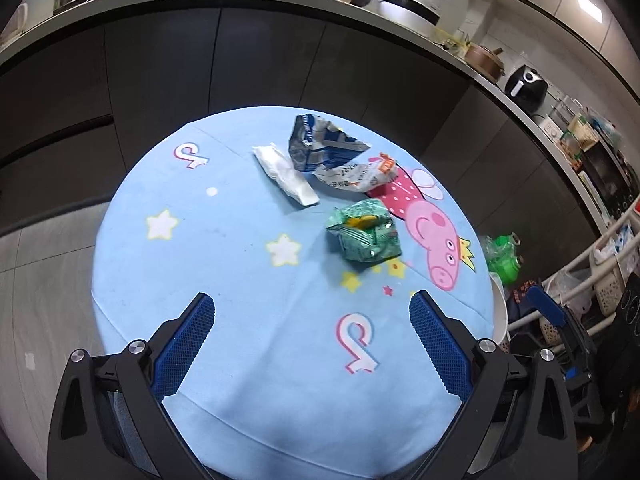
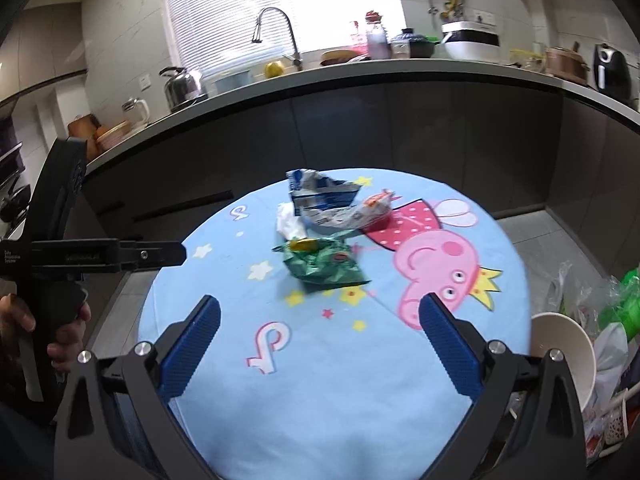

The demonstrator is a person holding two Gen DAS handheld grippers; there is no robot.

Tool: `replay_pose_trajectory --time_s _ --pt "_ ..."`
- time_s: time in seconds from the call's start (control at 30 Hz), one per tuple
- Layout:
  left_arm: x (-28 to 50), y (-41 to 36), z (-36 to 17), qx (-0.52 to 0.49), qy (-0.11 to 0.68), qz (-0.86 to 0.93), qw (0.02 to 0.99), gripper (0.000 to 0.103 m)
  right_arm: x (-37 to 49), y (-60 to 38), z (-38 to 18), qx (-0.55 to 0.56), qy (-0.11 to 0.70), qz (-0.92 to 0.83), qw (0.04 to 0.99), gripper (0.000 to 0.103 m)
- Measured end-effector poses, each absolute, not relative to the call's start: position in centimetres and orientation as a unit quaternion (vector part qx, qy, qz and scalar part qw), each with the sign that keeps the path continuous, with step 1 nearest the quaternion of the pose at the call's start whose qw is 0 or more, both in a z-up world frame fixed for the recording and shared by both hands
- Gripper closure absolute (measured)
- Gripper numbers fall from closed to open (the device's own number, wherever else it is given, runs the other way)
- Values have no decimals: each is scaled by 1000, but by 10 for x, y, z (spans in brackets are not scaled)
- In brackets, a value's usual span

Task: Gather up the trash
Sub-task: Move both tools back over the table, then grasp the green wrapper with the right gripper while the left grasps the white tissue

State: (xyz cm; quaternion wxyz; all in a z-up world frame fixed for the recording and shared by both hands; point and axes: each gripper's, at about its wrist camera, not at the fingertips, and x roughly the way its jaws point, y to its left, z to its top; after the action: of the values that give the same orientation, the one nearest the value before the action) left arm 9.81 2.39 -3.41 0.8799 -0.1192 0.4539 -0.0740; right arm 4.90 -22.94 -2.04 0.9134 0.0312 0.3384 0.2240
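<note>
Kitchen cabinets, dark and curved, stand behind a round worktop covered by a pale blue cloth printed with a pink cartoon pig, stars and looping symbols. Four pieces of trash lie in a loose cluster on the far half of the cloth. Nearest is a crumpled green wrapper with a yellow patch on top. Beyond it lie a white tissue packet, a torn blue and white bag and a white wrapper with an orange end, these three touching or overlapping one another. Left tongs hover over the near edge of the cloth, spread wide and holding nothing. Right tongs do the same. At the right side, below the worktop's rim, sits a white bowl beside clear and green plastic bags.
</note>
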Motion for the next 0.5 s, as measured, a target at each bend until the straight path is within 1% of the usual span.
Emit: replay_pose_trajectory --time_s 0.17,0.4,0.5 --pt "117 32 -42 -122 455 -66 879 9 70 -201 -29 -3 353 238 905 3" --pt "166 39 -64 -136 465 -67 872 10 112 -182 -54 -23 387 242 889 3" --pt "184 43 -71 -150 469 -72 867 13 128 -174 -66 -35 397 240 885 3"
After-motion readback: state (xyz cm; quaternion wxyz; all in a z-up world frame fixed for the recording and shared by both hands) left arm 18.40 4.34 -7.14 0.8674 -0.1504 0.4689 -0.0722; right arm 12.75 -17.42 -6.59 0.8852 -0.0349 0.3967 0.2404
